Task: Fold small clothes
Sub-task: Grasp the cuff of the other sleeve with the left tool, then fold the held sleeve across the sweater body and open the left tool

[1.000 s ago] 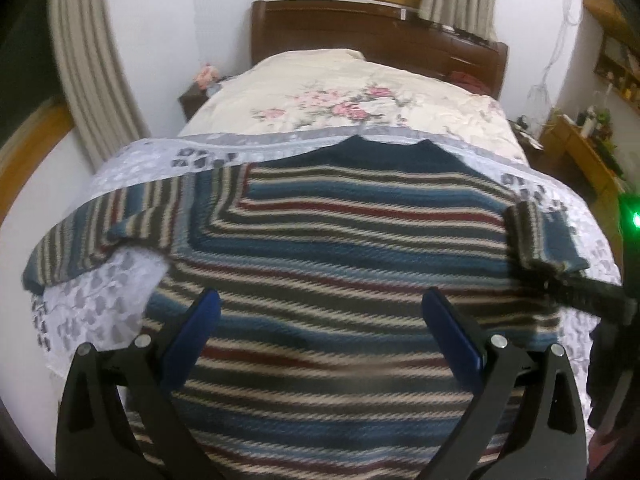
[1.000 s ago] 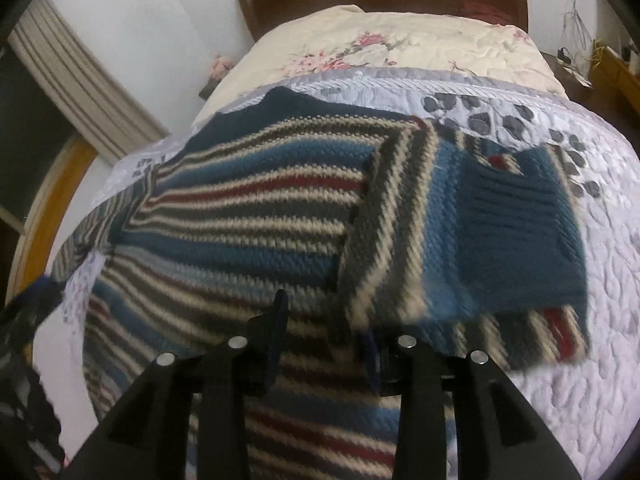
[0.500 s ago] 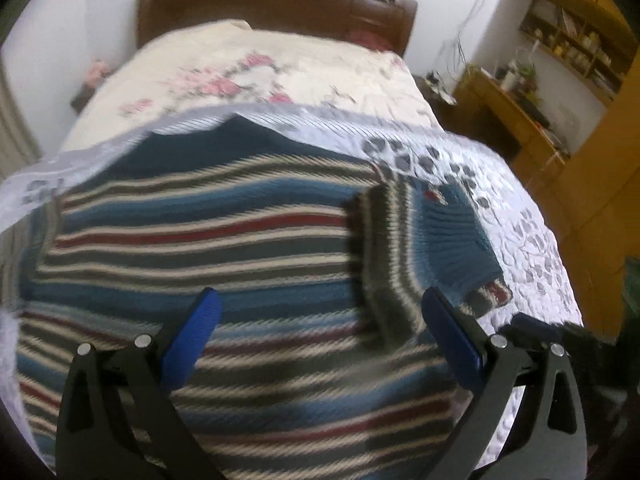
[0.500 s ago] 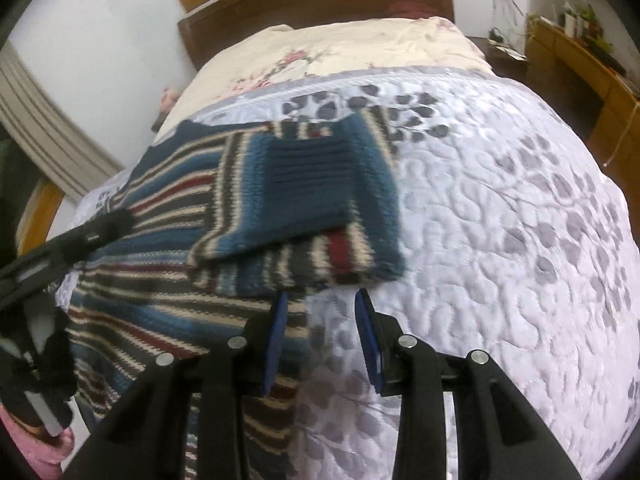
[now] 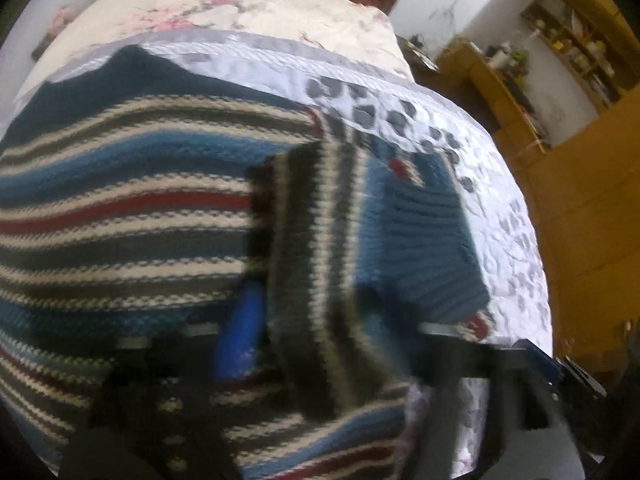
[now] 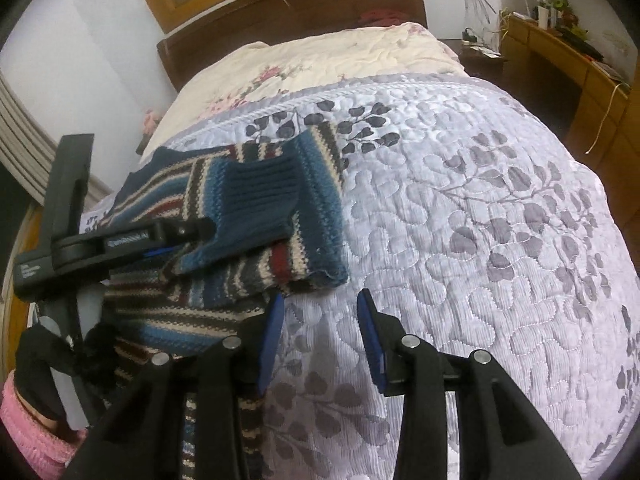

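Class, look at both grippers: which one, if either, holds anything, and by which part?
The left gripper is closed on the folded-over sleeve of the striped knitted sweater, near its dark-blue ribbed cuff. The right gripper is open, holding nothing.

The sweater (image 6: 256,208) is coarse, ribbed striped knit wool, matt. The quilt (image 6: 480,208) is smooth stitched cloth with a faint sheen. The right claw (image 6: 320,340) is matt black plastic with blue pads (image 6: 370,344). The headboard (image 6: 280,12) is glossy dark wood.
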The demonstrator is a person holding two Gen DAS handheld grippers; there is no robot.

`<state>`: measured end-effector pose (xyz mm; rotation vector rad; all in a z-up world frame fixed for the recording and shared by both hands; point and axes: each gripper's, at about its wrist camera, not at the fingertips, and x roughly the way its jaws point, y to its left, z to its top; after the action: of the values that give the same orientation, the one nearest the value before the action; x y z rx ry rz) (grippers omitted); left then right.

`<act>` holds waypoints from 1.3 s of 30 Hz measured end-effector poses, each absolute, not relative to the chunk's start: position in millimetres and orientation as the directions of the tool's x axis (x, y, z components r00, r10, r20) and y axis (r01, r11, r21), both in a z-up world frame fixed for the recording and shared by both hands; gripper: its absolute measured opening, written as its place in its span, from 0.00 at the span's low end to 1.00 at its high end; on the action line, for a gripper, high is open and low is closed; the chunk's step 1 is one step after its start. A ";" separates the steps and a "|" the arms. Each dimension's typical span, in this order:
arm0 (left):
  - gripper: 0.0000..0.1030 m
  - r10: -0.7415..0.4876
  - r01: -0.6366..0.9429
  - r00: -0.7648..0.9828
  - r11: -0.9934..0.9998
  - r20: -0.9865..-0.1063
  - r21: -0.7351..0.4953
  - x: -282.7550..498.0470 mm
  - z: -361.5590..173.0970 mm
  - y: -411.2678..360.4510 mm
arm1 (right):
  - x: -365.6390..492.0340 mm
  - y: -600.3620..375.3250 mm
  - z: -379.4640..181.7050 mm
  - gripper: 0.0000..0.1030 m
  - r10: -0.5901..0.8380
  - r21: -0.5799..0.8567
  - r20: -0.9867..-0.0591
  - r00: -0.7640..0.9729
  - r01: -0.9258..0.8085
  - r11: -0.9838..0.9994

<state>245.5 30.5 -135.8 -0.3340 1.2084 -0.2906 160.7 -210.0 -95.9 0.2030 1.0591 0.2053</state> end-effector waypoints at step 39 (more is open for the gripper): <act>0.28 -0.200 -0.255 0.574 0.878 -0.794 -0.405 189.8 -107.4 262.9 | 232.9 -91.2 -158.9 0.42 0.357 0.314 -0.884 0.302 -0.184 0.931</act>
<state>189.8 262.9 -107.4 -0.5194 0.9711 0.0343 232.9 -91.2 -158.9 0.1641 1.2131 0.3611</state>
